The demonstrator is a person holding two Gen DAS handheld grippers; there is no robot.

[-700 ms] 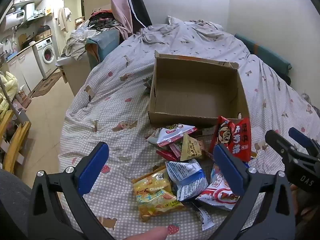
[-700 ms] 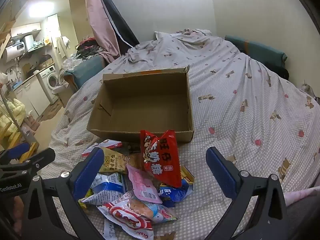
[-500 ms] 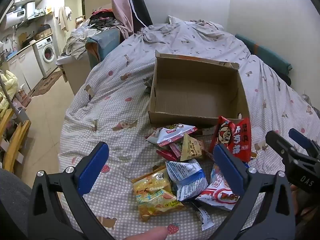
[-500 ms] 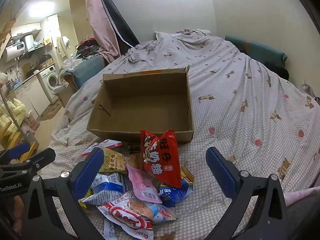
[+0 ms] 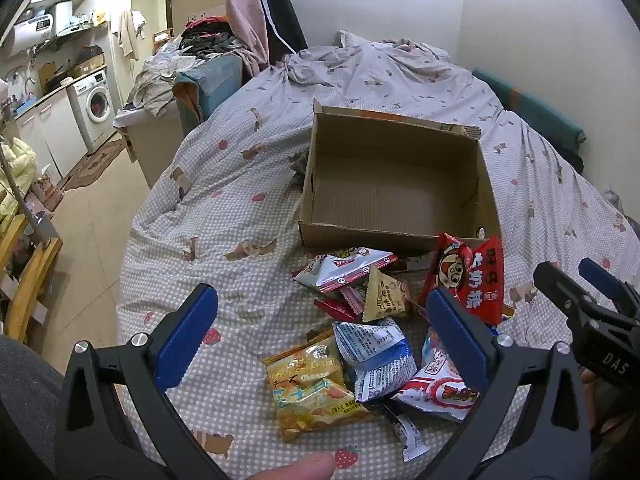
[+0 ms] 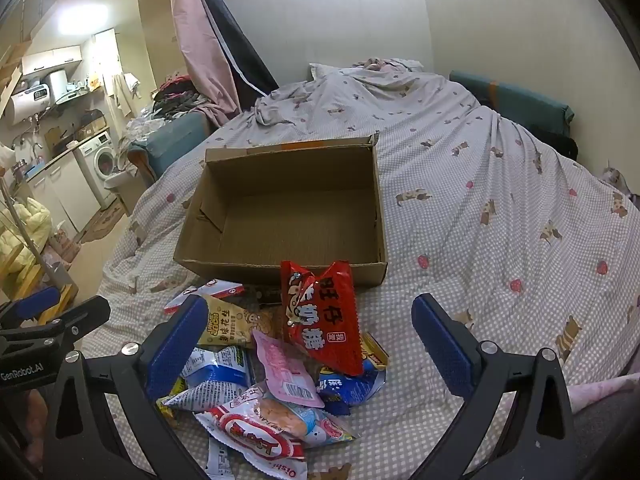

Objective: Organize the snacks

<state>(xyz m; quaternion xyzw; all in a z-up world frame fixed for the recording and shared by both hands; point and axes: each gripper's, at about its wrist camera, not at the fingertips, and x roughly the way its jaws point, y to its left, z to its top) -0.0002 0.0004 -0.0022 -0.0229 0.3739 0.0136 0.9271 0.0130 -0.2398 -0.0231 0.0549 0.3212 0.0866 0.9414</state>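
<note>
An empty brown cardboard box (image 5: 394,188) (image 6: 292,212) sits on a checked bedspread. In front of it lies a loose pile of snack packets: a red bag (image 5: 468,276) (image 6: 320,316) propped upright, a yellow packet (image 5: 312,388), a blue-and-white packet (image 5: 374,356), a beige peanut packet (image 6: 236,326), a pink sachet (image 6: 286,372) and a red-and-white bag (image 6: 256,434). My left gripper (image 5: 320,344) hovers open above the pile's left side. Over the middle of the pile my right gripper (image 6: 310,346) is open too. Neither holds anything.
The bed (image 6: 500,208) stretches back to a white wall, with a rumpled duvet at its head. To the left the bed edge drops to a tiled floor (image 5: 92,216), with a washing machine (image 5: 96,104), cabinets and a laundry-covered bench beyond. A fingertip (image 5: 300,470) shows at the bottom edge.
</note>
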